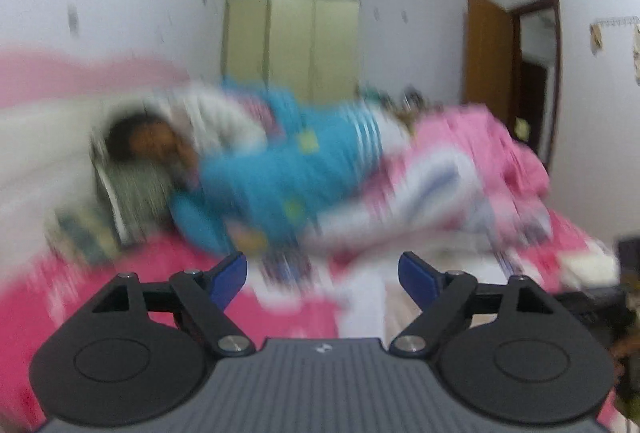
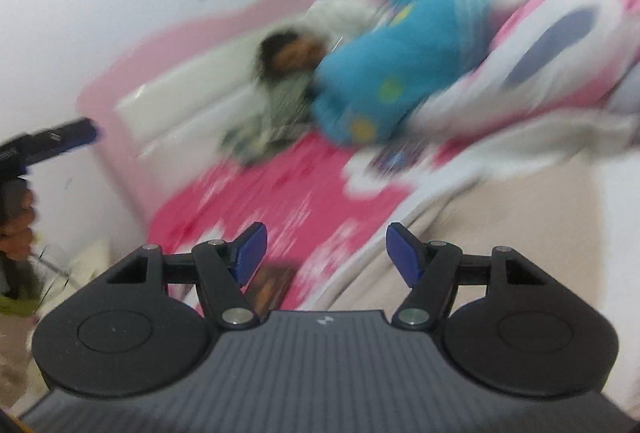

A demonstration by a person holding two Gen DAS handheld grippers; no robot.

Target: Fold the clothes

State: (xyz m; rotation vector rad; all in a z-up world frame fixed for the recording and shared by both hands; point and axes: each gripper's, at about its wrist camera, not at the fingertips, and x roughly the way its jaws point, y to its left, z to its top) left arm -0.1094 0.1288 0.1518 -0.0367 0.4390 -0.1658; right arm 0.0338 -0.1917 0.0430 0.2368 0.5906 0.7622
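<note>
Both views are smeared by motion. My left gripper [image 1: 322, 265] is open above a bed with a bright pink patterned sheet [image 1: 120, 273], nothing between its blue pads [image 1: 230, 275]. A pale cloth [image 1: 366, 309] lies on the sheet just beyond it. My right gripper [image 2: 326, 239] is also open and empty, over the pink sheet [image 2: 280, 193] beside a beige and white cloth [image 2: 520, 217]. A dark gripper-like shape [image 2: 56, 139] held by a hand [image 2: 16, 229] shows at the left edge of the right wrist view.
A person in a blue top [image 1: 280, 169] lies across the bed, head on a pillow [image 1: 136, 189]. A pink and white blanket [image 1: 480, 145] is bunched at the right. A pink headboard [image 2: 132, 73], a pale wardrobe [image 1: 292, 37] and a brown door [image 1: 488, 53] stand behind.
</note>
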